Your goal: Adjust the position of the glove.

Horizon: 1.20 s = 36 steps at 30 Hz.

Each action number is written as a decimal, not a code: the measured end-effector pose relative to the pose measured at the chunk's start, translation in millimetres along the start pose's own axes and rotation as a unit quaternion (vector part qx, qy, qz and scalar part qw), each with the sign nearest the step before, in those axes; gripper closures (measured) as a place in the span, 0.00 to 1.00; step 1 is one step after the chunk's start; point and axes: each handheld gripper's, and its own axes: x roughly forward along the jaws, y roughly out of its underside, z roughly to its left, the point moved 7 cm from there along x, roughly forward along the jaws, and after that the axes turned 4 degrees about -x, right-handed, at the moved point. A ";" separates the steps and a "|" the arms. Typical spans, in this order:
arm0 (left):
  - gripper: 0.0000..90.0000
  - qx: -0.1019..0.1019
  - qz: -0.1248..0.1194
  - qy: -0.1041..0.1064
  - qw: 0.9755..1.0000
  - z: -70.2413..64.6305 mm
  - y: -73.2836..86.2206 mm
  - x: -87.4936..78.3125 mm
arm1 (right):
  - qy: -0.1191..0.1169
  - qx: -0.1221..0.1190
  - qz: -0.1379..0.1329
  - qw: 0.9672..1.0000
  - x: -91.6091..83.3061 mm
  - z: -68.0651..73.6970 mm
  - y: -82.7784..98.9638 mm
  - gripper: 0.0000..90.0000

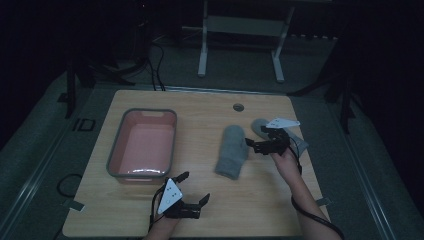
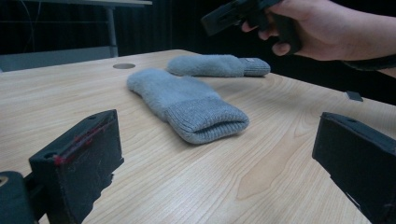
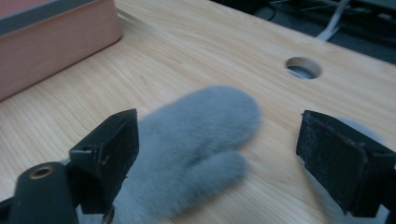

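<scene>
The near grey mitten [image 1: 231, 151] lies flat on the table [image 1: 200, 210], just off the tips of your right gripper [image 1: 254, 145], whose jaws stand wide with nothing between them. In the right gripper view its fuzzy fingertip end [image 3: 205, 121] sits ahead between the jaws. The second mitten [image 2: 217, 65] lies beneath that gripper. Your left gripper [image 1: 192, 187] rests wide and empty, well short of the mitten's cuff. The pink bin [image 1: 142, 145] sits just beyond it.
</scene>
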 end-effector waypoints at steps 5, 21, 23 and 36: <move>0.02 -0.001 0.000 0.002 1.000 -0.5 0.0 0.1 | 0.005 0.001 0.015 1.000 25.0 8.3 1.6 0.14; 0.02 0.001 0.002 0.006 1.000 -1.0 0.2 0.4 | -0.038 -0.035 0.098 0.994 89.2 27.4 29.3 0.34; 0.02 -0.001 0.002 0.007 1.000 -1.2 0.2 0.5 | -0.045 -0.033 0.093 0.994 92.1 27.1 32.4 0.45; 0.02 -0.002 0.002 0.007 1.000 -1.3 0.1 0.5 | -0.134 -0.060 0.083 0.986 73.9 49.0 12.2 0.87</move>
